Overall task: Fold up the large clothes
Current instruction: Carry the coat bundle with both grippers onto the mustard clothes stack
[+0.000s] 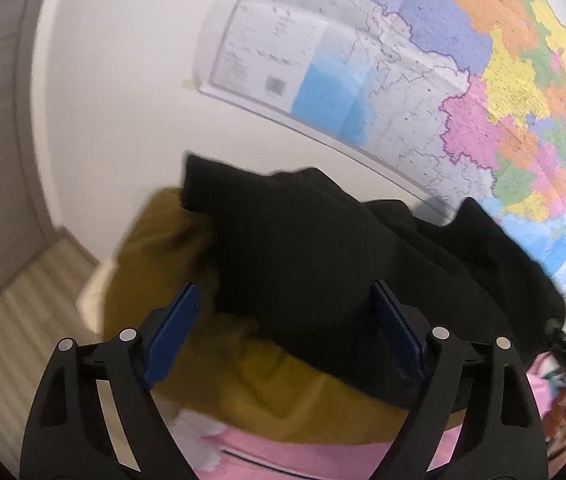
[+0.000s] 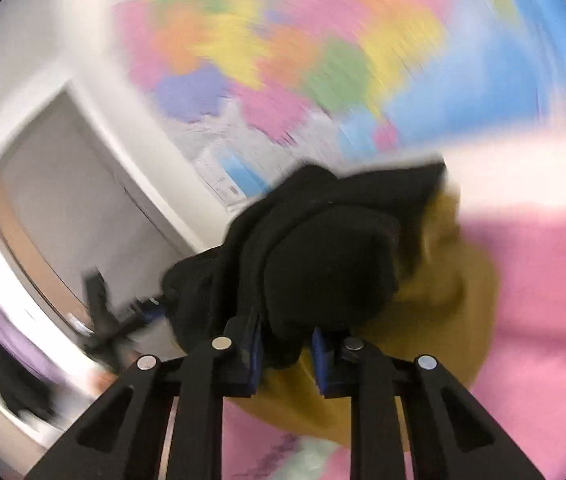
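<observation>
A black garment (image 1: 303,240) lies bunched on top of a mustard-yellow garment (image 1: 243,392), which rests on pink cloth (image 1: 283,460). My left gripper (image 1: 285,284) stands wide open around the near part of the black heap, and its blue pads (image 1: 175,320) do not squeeze the cloth. In the blurred right wrist view, my right gripper (image 2: 286,328) has its pads drawn close together, pinching a fold of the black garment (image 2: 323,248). The mustard-yellow garment (image 2: 443,288) shows beside and under it.
A large coloured wall map (image 1: 443,80) hangs on the white wall behind the heap. Pale floor (image 1: 11,320) shows at the lower left. The right wrist view shows a grey door panel (image 2: 63,184) at the left and the pink cloth (image 2: 543,300) spreading to the right.
</observation>
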The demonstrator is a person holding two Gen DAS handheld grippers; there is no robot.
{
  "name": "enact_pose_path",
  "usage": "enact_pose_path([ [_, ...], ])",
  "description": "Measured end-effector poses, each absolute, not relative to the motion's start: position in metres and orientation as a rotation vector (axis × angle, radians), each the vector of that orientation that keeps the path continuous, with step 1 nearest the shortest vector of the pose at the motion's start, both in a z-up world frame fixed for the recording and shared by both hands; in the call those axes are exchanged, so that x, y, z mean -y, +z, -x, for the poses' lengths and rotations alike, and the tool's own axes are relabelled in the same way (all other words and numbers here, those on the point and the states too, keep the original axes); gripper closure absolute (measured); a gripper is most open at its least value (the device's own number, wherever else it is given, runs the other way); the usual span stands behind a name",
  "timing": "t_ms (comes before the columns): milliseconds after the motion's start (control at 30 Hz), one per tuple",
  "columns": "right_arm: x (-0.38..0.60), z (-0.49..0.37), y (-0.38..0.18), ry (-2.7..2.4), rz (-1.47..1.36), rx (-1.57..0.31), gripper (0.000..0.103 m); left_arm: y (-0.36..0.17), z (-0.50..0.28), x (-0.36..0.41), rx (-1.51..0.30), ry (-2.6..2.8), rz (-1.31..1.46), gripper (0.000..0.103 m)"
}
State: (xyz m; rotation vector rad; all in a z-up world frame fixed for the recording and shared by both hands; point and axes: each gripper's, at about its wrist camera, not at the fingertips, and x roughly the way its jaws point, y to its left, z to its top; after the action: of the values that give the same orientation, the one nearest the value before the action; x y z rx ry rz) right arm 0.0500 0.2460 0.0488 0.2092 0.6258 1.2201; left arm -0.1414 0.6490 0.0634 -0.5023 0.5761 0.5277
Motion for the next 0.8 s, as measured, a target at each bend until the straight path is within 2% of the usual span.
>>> enact_pose_path([
  [33, -0.245, -0.046, 0.045, 1.220, -0.198, -0.638, 0.083, 0.066, 0.144, -0.645, -0.583, 0.552, 0.477, 0.018],
  [67, -0.241, -0.052, 0.035, 1.210, -0.213, -0.700, 0.078, 0.069, 0.148, -0.638, -0.587, 0.584, 0.439, 0.017],
  [100, -0.244, -0.062, 0.016, 1.180, -0.213, -0.851, 0.077, 0.071, 0.151, -0.633, -0.592, 0.609, 0.410, 0.014],
  [167, -0.237, -0.078, -0.003, 1.158, -0.215, -0.954, 0.071, 0.075, 0.156, -0.621, -0.589, 0.642, 0.353, 0.014],
  [233, -0.226, -0.073, 0.002, 1.128, -0.150, -0.931, 0.066, 0.081, 0.157, -0.607, -0.577, 0.643, 0.298, 0.014],
  [300, -0.226, -0.058, 0.022, 1.161, -0.056, -0.895, 0.053, 0.091, 0.159, -0.595, -0.538, 0.616, 0.273, 0.014],
  [400, -0.238, -0.026, 0.064, 1.241, 0.099, -0.725, 0.053, 0.105, 0.153, -0.579, -0.492, 0.545, 0.202, 0.005],
  [500, -0.264, -0.015, 0.096, 1.232, 0.159, -0.540, 0.053, 0.105, 0.124, -0.580, -0.528, 0.535, 0.174, 0.006],
  [600, -0.322, -0.036, 0.106, 1.217, 0.179, -0.517, 0.056, 0.098, 0.097, -0.603, -0.565, 0.576, 0.212, 0.006],
  [700, -0.370, -0.069, 0.093, 1.138, 0.221, -0.592, 0.066, 0.078, 0.082, -0.637, -0.637, 0.634, 0.290, 0.005],
  [767, -0.385, -0.110, 0.060, 1.073, 0.178, -0.779, 0.076, 0.065, 0.083, -0.653, -0.663, 0.618, 0.366, 0.005],
  [800, -0.378, -0.124, 0.044, 1.083, 0.119, -0.824, 0.076, 0.057, 0.086, -0.660, -0.672, 0.607, 0.405, 0.004],
])
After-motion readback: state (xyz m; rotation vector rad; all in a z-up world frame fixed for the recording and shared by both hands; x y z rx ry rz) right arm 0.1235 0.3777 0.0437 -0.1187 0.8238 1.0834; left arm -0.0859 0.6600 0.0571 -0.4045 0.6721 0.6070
